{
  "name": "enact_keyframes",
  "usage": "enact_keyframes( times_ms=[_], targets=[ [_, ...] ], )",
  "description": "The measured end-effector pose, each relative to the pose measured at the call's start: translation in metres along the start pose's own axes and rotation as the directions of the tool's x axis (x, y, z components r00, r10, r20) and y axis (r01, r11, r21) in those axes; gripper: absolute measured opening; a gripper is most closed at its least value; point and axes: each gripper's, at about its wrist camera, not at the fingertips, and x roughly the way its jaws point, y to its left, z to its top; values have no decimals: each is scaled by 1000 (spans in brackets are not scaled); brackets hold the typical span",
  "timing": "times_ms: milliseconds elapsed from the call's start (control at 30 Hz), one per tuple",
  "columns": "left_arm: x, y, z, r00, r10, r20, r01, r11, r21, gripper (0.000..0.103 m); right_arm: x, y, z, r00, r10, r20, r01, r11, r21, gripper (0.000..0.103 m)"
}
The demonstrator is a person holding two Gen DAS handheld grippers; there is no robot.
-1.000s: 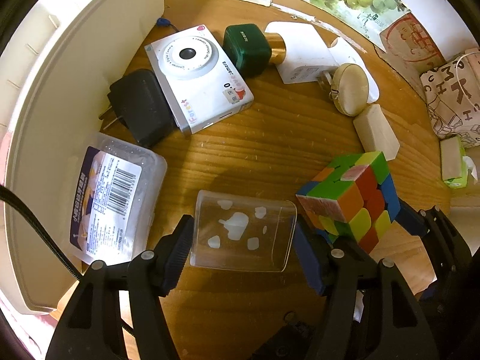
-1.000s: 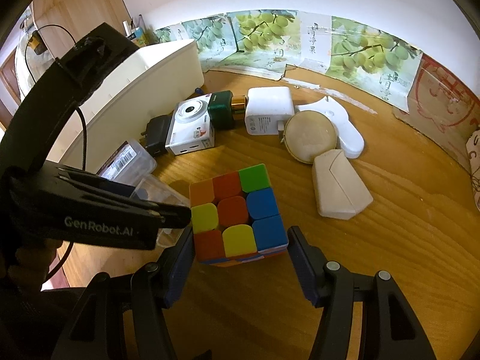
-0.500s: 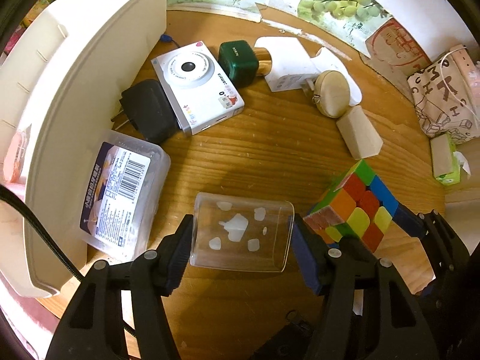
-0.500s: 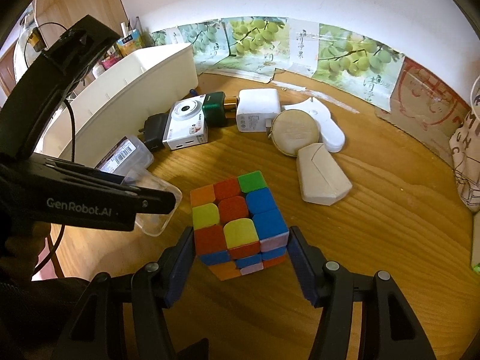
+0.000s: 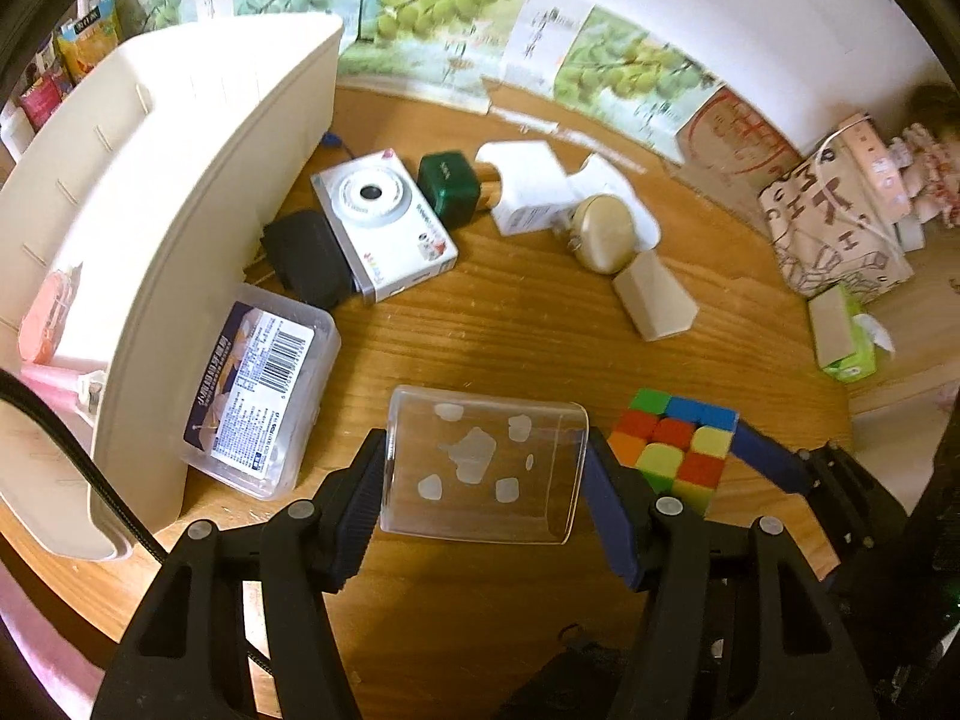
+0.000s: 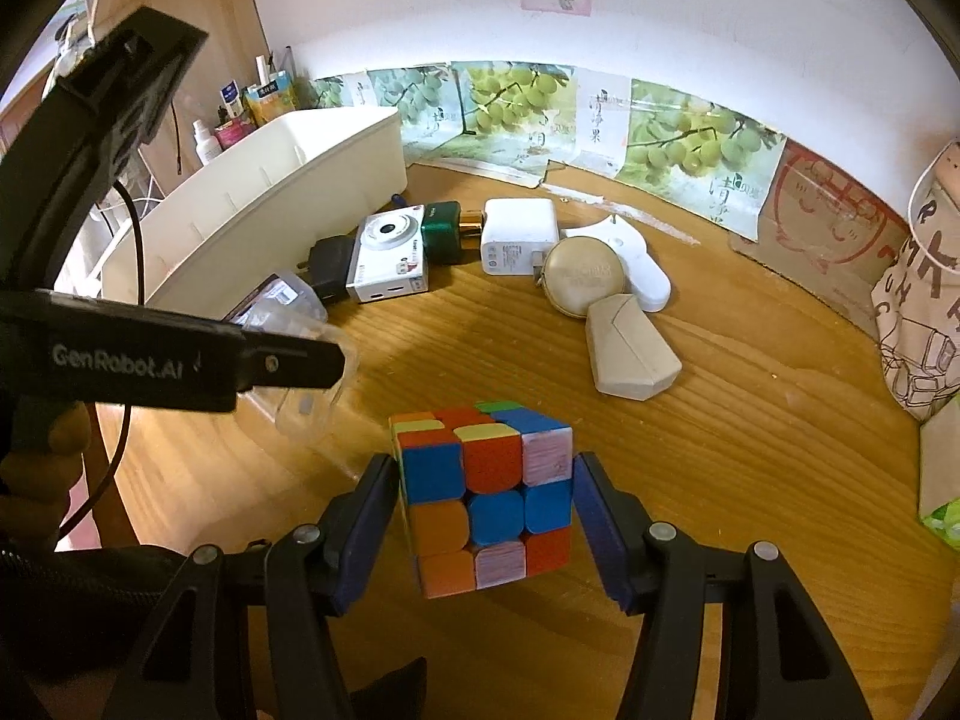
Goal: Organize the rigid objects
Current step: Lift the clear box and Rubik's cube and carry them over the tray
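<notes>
My left gripper (image 5: 485, 468) is shut on a clear plastic box (image 5: 483, 463) and holds it above the wooden table (image 5: 510, 324). My right gripper (image 6: 485, 495) is shut on a multicoloured puzzle cube (image 6: 483, 495), lifted off the table; the cube also shows in the left wrist view (image 5: 675, 447). The left gripper's body (image 6: 150, 354) and the clear box (image 6: 312, 387) show at the left of the right wrist view. A long cream organizer bin (image 5: 180, 192) stands at the left, also seen in the right wrist view (image 6: 264, 204).
On the table lie a labelled clear case (image 5: 264, 396), a black adapter (image 5: 306, 267), a white camera (image 5: 384, 225), a green box (image 5: 450, 183), a white charger (image 5: 531, 195), a round beige case (image 5: 603, 234) and a beige wedge (image 5: 654, 300). A printed bag (image 5: 840, 222) and tissue pack (image 5: 840, 336) sit right.
Both grippers have risen and pulled back, carrying the clear box and the cube up off the table. The cube has tipped in the right gripper.
</notes>
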Motion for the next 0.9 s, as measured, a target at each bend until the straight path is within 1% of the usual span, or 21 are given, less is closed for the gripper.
enact_keyframes(
  times_ms=[133, 267, 367, 433, 567, 600, 667, 733, 900],
  targets=[
    [-15, 2, -4, 997, -42, 66, 42, 999, 2, 66, -4, 5, -3, 1000, -3, 5, 3, 1000, -11, 60],
    [-27, 3, -5, 988, -81, 135, 81, 997, 6, 66, -7, 9, -4, 1000, -7, 13, 7, 1000, -18, 60],
    [-40, 5, -5, 973, -115, 202, 114, 993, 15, 66, -10, 12, -4, 1000, -13, 24, 13, 1000, -25, 60],
    [-50, 7, -5, 958, -138, 253, 137, 990, 23, 66, -13, 15, -4, 999, -17, 35, 18, 999, -27, 60],
    [-68, 9, -5, 927, -162, 337, 160, 987, 36, 66, -18, 18, -2, 998, -19, 53, 20, 999, -25, 60],
    [-73, 11, -5, 917, -168, 361, 165, 986, 39, 66, -19, 20, -2, 998, -21, 61, 22, 999, -28, 60],
    [-78, 13, -4, 906, -170, 387, 167, 985, 41, 66, -21, 22, -1, 997, -20, 72, 22, 999, -26, 60],
    [-82, 16, -4, 900, -176, 400, 173, 984, 44, 66, -24, 25, 1, 996, -22, 85, 24, 999, -24, 60],
    [-89, 23, -2, 891, -183, 415, 174, 983, 59, 66, -29, 36, 5, 993, -34, 115, 38, 999, -28, 60]
  ],
)
